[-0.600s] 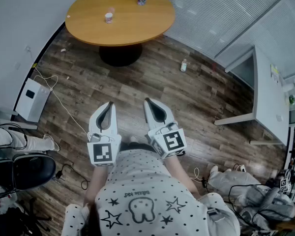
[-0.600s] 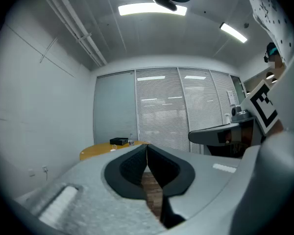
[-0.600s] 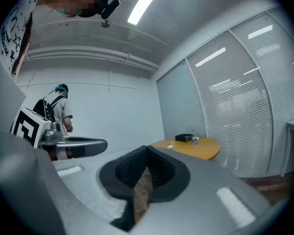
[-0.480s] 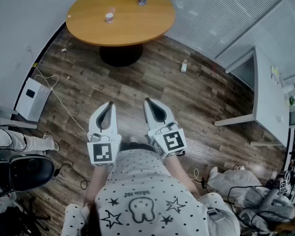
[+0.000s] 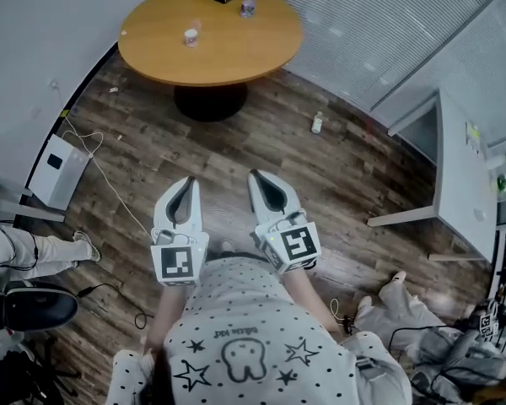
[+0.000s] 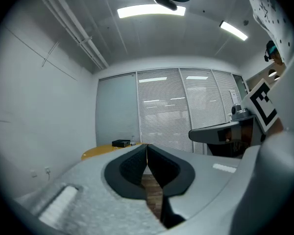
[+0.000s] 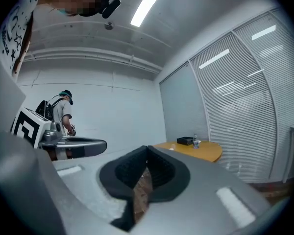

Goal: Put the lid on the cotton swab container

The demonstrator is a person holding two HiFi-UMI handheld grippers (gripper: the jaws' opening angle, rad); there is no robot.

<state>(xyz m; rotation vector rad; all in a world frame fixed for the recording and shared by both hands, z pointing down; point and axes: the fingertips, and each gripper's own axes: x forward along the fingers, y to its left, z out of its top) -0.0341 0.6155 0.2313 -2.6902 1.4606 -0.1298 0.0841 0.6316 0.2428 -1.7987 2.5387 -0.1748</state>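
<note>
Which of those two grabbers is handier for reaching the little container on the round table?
Probably left, narrowly. The small container on the round table lies almost straight ahead of the left gripper; the right gripper sits further aside. Both are shut, empty and far from it.
</note>
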